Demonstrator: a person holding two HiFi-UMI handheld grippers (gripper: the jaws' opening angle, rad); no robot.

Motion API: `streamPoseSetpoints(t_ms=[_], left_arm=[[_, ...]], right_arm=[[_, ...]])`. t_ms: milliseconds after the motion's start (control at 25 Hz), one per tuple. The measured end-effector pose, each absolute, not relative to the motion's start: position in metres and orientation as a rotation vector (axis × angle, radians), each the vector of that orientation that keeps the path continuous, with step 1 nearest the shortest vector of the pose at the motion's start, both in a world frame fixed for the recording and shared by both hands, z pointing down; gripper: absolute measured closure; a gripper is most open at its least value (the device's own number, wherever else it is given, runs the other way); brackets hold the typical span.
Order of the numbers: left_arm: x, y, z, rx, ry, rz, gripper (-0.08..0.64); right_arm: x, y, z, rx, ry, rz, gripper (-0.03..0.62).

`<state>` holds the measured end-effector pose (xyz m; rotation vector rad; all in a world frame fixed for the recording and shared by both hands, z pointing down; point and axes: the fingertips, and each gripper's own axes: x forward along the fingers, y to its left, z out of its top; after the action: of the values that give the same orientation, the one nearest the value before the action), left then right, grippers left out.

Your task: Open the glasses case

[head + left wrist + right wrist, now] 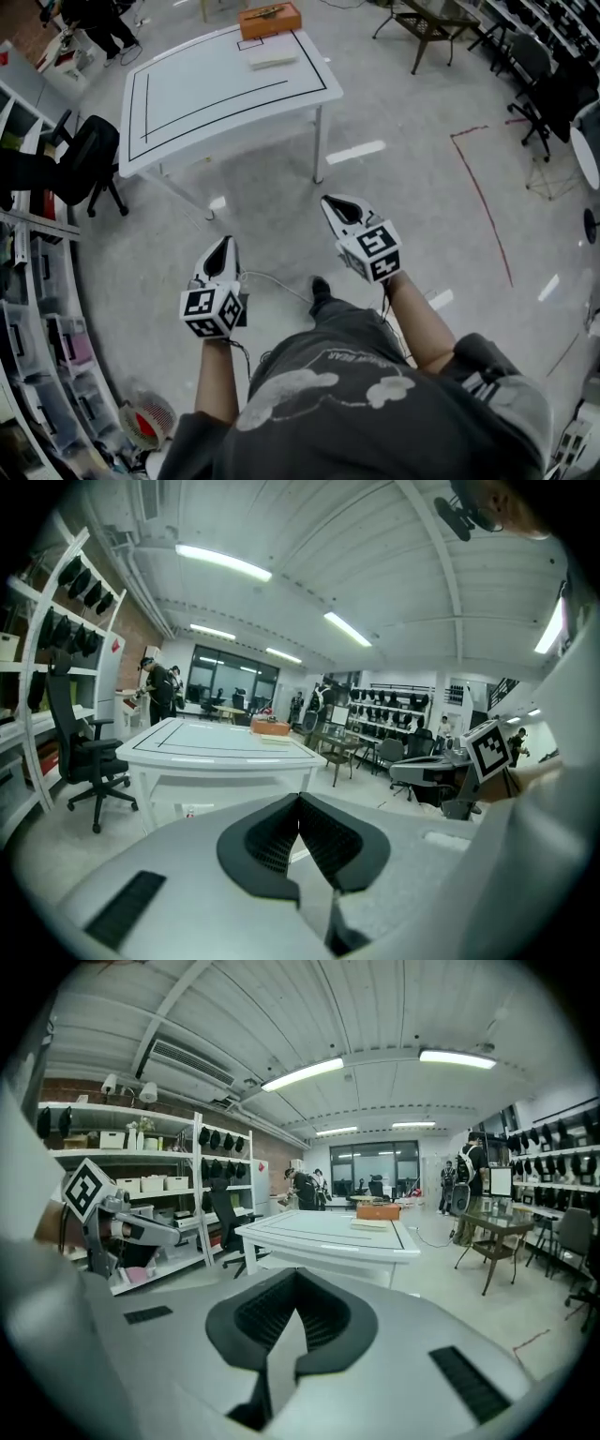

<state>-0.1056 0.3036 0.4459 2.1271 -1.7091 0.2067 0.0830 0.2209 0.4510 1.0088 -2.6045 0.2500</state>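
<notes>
While the person stands well apart from the white table [197, 103], the left gripper [222, 242] and the right gripper [330, 202] point toward it over the floor. Each has its jaws pressed together with nothing between them. At the table's far end lies the pale, flat glasses case [273, 61], just beside an orange box [269, 19].

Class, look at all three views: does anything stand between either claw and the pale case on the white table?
Nothing visible does. Open floor, then bare tabletop, separate the left claw and right claw from the pale case; the orange box sits beyond it.
</notes>
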Motion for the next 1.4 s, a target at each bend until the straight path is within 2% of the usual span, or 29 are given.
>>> streamPoseSetpoints(t_ms=[480, 920, 1400], left_arm=[[-0.081, 0.201, 0.43, 2.147, -1.773, 0.222, 0.557], [-0.114, 0.16, 0.464, 2.072, -1.766, 0.196, 0.557], [-0.152, 0.009, 0.474, 2.18, -1.629, 0.153, 0.557]], right_arm=[[0.106, 0.118, 0.467, 0.968, -2.613, 0.306, 0.592], [0.091, 0.077, 0.489, 0.967, -2.567, 0.319, 0.592], [0.054, -0.045, 0.486, 1.082, -2.481, 0.283, 0.592]])
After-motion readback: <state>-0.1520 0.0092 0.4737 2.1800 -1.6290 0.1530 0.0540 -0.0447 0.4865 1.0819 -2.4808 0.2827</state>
